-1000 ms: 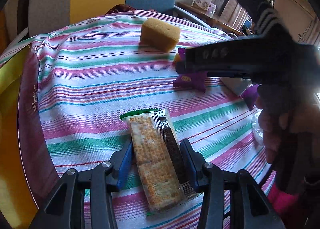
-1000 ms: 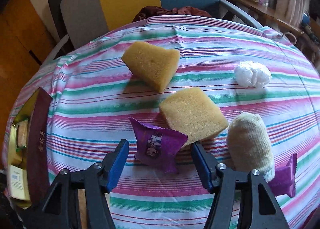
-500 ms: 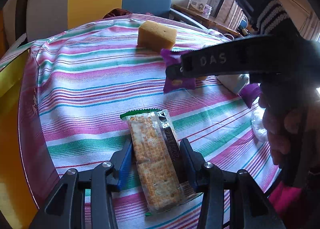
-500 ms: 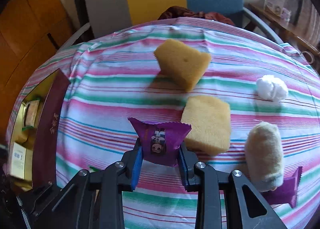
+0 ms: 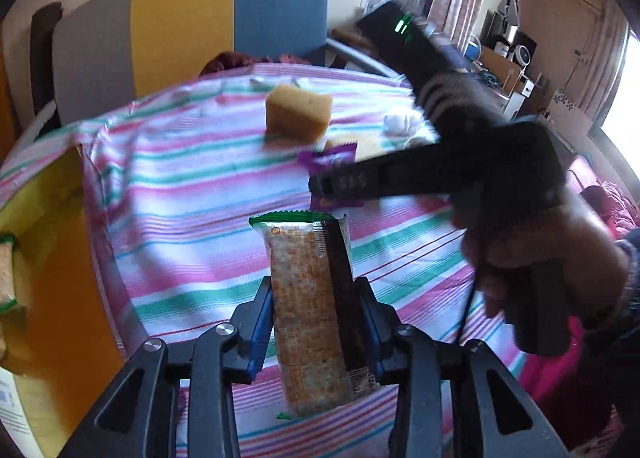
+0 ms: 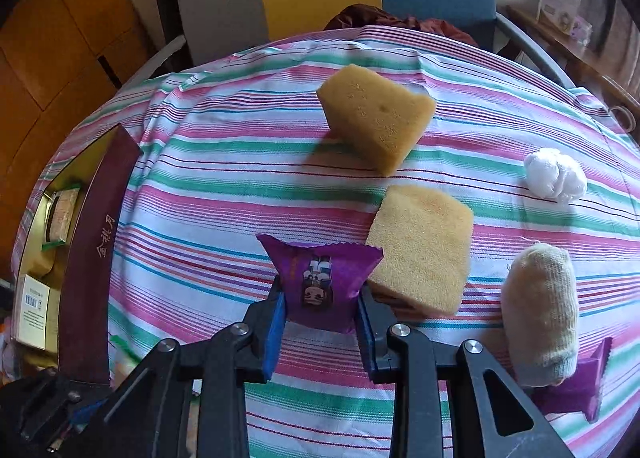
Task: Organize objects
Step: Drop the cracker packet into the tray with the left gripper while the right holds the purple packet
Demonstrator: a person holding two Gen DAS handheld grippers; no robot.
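Already clamped: left gripper (image 5: 314, 328) closing on cracker pack (image 5: 310, 314), long axis along its fingers, nearer the box (image 5: 48, 218); right gripper (image 6: 320, 322) pinching purple sachet (image 6: 318, 280), farther off.

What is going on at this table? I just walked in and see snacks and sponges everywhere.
A person is tidying with a handheld gripper in each hand. The left gripper is closing on a cracker packet between its fingers. The right gripper is shut on a purple snack pouch. Two sponges, a rolled sock and a white wad lie on the striped tablecloth.
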